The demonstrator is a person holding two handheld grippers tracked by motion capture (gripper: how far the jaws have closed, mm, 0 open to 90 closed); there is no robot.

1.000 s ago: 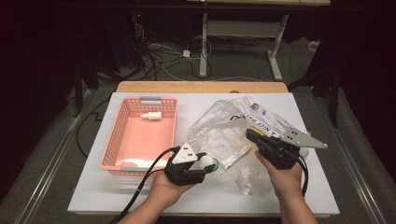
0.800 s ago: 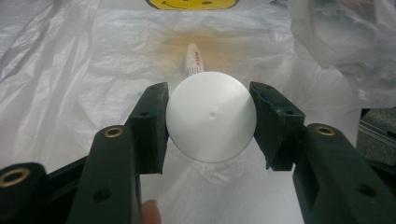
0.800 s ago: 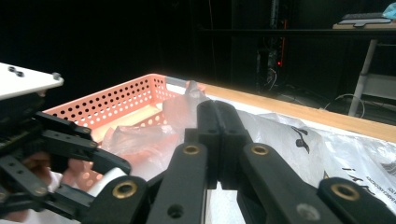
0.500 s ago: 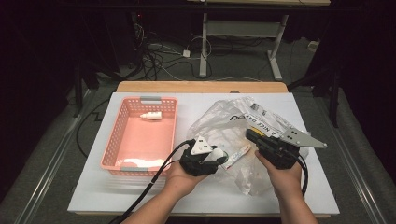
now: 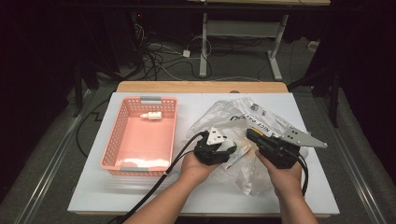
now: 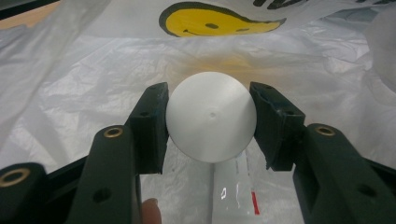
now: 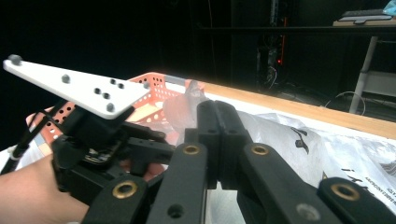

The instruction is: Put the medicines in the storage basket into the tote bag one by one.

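Observation:
A crumpled clear plastic bag [image 5: 243,121] with a yellow smiley face and black print lies right of the table's middle. My left gripper [image 5: 223,145] reaches into it from the left. In the left gripper view my left gripper [image 6: 209,100] is shut on the round white cap [image 6: 211,116] of a white tube [image 6: 233,191], whose body hangs below the jaws. My right gripper [image 5: 252,136] is at the bag's right side. In the right gripper view my right gripper [image 7: 217,109] is shut, with a fold of the bag's film [image 7: 187,100] pinched at the tips.
A pink plastic basket [image 5: 112,140] stands at the left of the white table top and holds a small white bottle [image 5: 152,115] at its far end. Black cables trail off the front edge. The table's wooden far edge [image 5: 201,87] borders a dark floor with cables.
My left gripper has moved right and slightly away from me, from the basket's near right corner to the bag. The right gripper has stayed where it was.

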